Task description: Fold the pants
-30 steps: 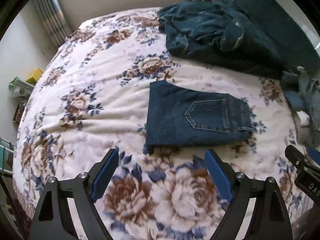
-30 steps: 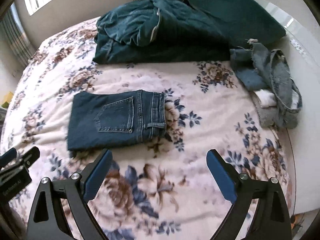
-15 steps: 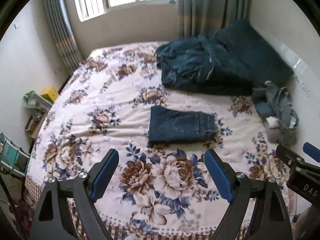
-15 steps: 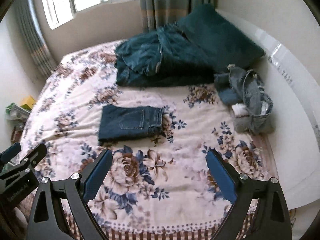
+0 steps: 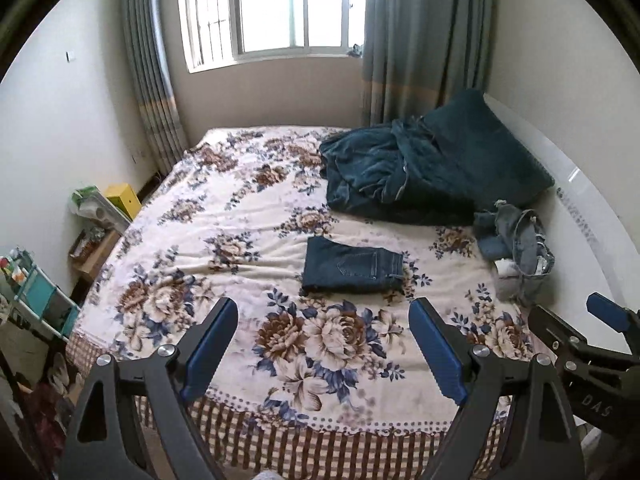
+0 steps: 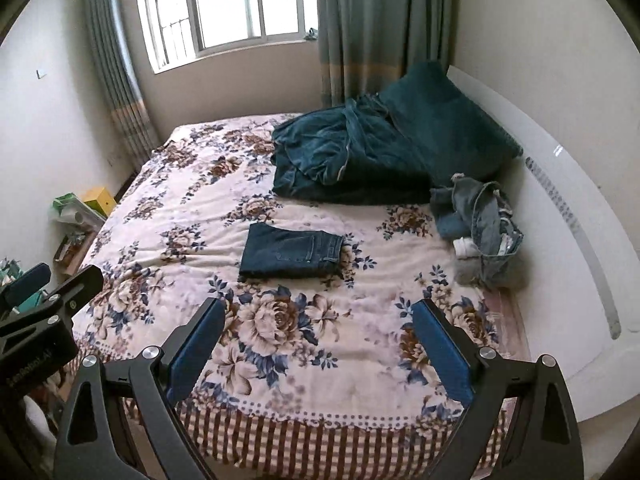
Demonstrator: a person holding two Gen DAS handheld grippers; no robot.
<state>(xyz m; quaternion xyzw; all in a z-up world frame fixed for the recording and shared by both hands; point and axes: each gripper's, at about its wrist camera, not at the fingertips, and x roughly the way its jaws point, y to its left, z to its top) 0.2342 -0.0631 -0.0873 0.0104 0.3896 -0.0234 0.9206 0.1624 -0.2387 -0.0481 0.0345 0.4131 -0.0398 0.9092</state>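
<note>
Pants [image 5: 352, 270]: dark blue denim, folded into a flat rectangle, back pocket uppermost, waistband toward the right in both wrist views; lying near the middle of the bed [image 5: 208, 224], touched by neither gripper. Bed: covered with a cream blanket printed with brown and blue flowers, a brown-and-white checked and striped border hanging over the near edge. Left gripper [image 5: 324, 344]: black frame, blue pads, jaws spread wide with nothing between them, held over the near end of the bed, well apart from the pants. Right gripper [image 6: 320, 340]: same build, jaws likewise spread wide and empty, also over the near end of the bed; part of its body shows at the right edge of the left wrist view, and the left gripper's body shows at the left edge of the right wrist view. Dark teal bedding [image 5: 400, 176]: a crumpled heap at the far right of the bed, beyond the pants, resting against a dark teal pillow [image 5: 484, 148]. Light blue denim garment [image 5: 516, 244]: a loose, unfolded bundle at the right edge of the bed, beside the white headboard [image 5: 580, 208]. Window [image 5: 276, 8]: in the far wall, bright, flanked by grey-green curtains [image 5: 416, 36]. Yellow box [image 5: 122, 200]: on the floor clutter left of the bed.
</note>
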